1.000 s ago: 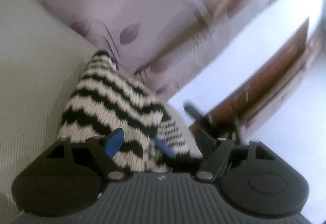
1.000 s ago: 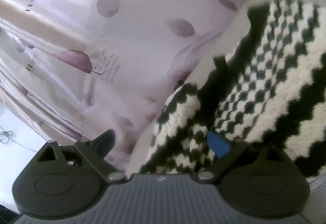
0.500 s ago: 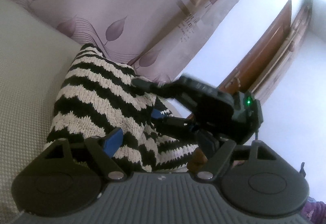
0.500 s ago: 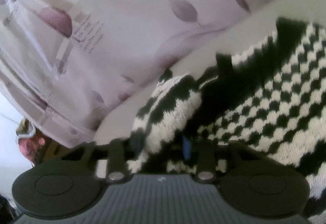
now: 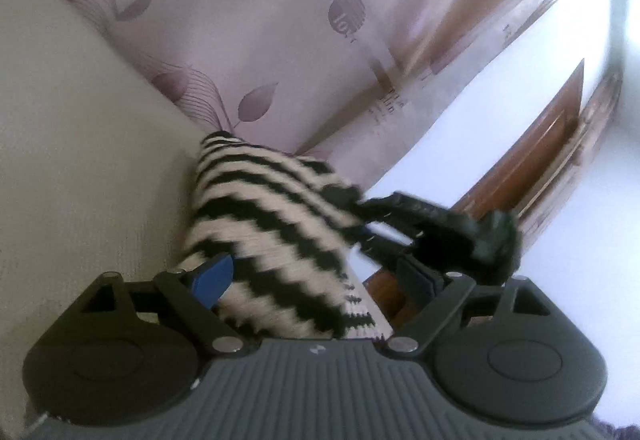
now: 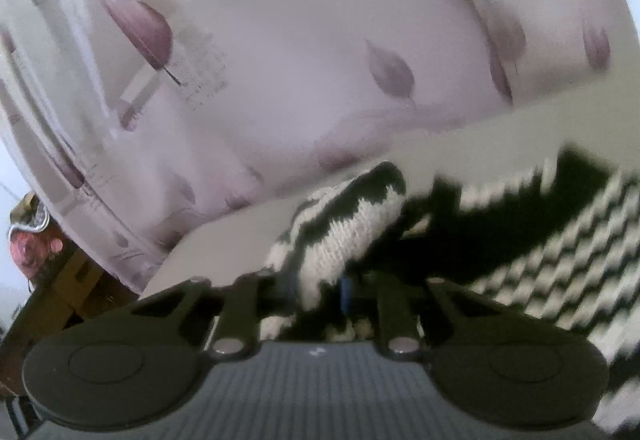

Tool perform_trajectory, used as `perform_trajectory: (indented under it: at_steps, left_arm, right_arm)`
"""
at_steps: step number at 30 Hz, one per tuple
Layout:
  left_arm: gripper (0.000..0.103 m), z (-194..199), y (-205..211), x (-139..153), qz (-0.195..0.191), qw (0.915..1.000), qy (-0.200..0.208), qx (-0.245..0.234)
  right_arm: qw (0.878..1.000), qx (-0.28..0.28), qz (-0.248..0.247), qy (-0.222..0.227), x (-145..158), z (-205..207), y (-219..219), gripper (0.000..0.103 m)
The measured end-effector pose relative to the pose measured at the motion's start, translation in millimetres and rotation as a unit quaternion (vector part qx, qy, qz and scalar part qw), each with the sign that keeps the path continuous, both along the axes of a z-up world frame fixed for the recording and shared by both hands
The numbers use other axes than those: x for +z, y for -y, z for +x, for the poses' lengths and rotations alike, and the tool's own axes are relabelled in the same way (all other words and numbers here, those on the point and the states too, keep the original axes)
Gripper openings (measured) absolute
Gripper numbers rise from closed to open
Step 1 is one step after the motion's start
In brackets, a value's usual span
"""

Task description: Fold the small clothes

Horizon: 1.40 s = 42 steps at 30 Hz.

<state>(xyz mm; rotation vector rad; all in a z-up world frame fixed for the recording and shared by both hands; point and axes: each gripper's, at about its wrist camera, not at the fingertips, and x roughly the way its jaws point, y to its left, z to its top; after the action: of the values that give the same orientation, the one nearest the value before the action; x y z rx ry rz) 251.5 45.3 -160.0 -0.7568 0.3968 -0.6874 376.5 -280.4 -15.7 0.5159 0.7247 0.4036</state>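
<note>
A black-and-white zigzag knit garment point(image 5: 272, 232) lies bunched on a cream textured surface point(image 5: 80, 160). My left gripper point(image 5: 316, 280) straddles its near end. Its jaws are opening: the blue left pad point(image 5: 212, 278) sits at the cloth's edge and the right finger point(image 5: 416, 280) stands clear of it. In the left wrist view, my right gripper point(image 5: 440, 228) is a blurred black shape pinching the garment's right edge. In the right wrist view, my right gripper point(image 6: 318, 288) has its jaws closing, pressed on a raised fold of the knit garment point(image 6: 352, 216).
A pale curtain with purple leaves point(image 5: 280, 40) hangs right behind the surface's far edge. A brown wooden door frame point(image 5: 540, 144) stands against a white wall to the right. A pink object point(image 6: 32, 248) and brown furniture point(image 6: 72, 292) sit beyond the surface's left end.
My right gripper went from wide open to closed on a fold of the garment and rose with it. The left jaws spread wider, and the right gripper came into the left wrist view.
</note>
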Motion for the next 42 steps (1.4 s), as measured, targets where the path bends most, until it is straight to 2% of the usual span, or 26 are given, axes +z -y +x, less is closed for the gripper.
perform_trajectory:
  at_steps: [2,3,6,11,14,16,19,22,25,27,30,33,35,39,40,42]
  left_arm:
    - [0.096,-2,8,1,0.026,0.9997,-0.001,0.000]
    - [0.097,-1,12,1,0.038,0.9993,-0.003,0.000]
    - [0.097,2,18,3,0.049,0.9986,-0.001,-0.020]
    - [0.100,8,21,0,0.052,0.9984,-0.009,-0.019]
    - [0.100,12,23,-2,0.053,0.9983,-0.015,-0.019]
    - [0.101,14,26,-2,0.061,0.9978,-0.014,-0.021]
    - [0.101,16,34,0,0.081,0.9964,-0.008,-0.023]
    - [0.101,16,40,1,0.096,0.9951,-0.007,-0.024]
    - [0.101,16,42,5,0.109,0.9938,-0.015,-0.016]
    - [0.100,11,48,15,0.121,0.9926,-0.004,-0.007]
    - [0.100,5,63,41,0.124,0.9917,0.034,0.005]
    - [0.101,7,85,64,0.139,0.9874,0.074,0.010]
    - [0.102,10,104,73,0.157,0.9831,0.093,0.005]
    - [0.102,17,137,70,0.189,0.9763,0.105,-0.005]
    - [0.102,20,145,67,0.193,0.9757,0.104,-0.008]
    - [0.101,21,153,61,0.207,0.9733,0.099,-0.010]
  right_arm:
    - [1.000,-0.006,-0.017,0.011,12,4,11,0.019]
    - [1.000,-0.011,-0.019,0.016,17,5,19,0.019]
    - [0.999,-0.024,-0.031,0.028,31,7,49,0.019]
    - [0.995,-0.033,-0.091,0.016,36,10,93,0.018]
    - [0.985,-0.035,-0.169,0.005,30,12,110,0.018]
    - [0.969,-0.032,-0.243,0.005,21,13,111,0.018]
    - [0.960,-0.004,-0.280,0.000,0,14,107,0.018]
    - [0.966,0.010,-0.257,-0.017,-27,15,107,0.018]
    - [0.986,-0.019,-0.165,-0.013,-37,8,128,0.018]
    - [0.993,-0.035,-0.116,-0.013,-38,1,141,0.020]
    - [0.996,-0.061,-0.059,-0.007,-32,-11,161,0.024]
    - [0.996,-0.091,-0.016,0.008,-22,-33,182,0.024]
    - [0.996,-0.088,0.010,0.029,-13,-55,189,0.024]
    - [0.998,-0.052,0.009,0.034,-7,-93,185,0.030]
    - [0.999,-0.043,-0.009,0.029,-9,-98,181,0.032]
    - [0.997,-0.028,-0.075,0.011,-15,-103,166,0.032]
